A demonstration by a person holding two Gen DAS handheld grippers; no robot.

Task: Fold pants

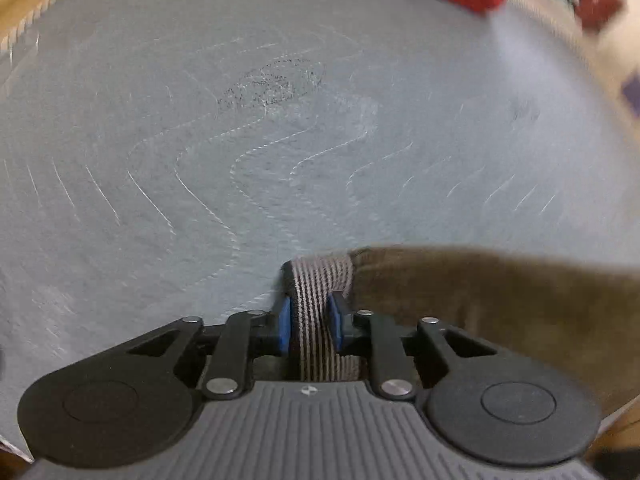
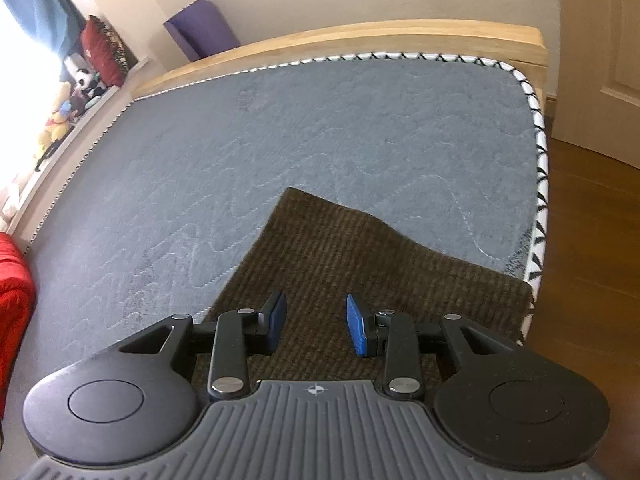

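Holding the pants by the waistband.
My left gripper (image 1: pixel 309 322) pinches the striped waistband (image 1: pixel 320 280) to lift the pants (image 2: pixel 340 264); my right gripper (image 2: pixel 316 322) hangs spread, empty, above them.

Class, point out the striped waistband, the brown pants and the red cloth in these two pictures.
striped waistband (image 1: pixel 320 280): left wrist view, on the folded band above the pads.
brown pants (image 2: pixel 332 248): right wrist view, mid-fabric.
red cloth (image 2: pixel 14 280): right wrist view, its front bulge.

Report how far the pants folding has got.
Done: brown pants lie spread on the grey mattress. In hand: left gripper pinches the striped waistband; right gripper is open above the fabric, holding nothing. Left: no finished fold is visible yet.
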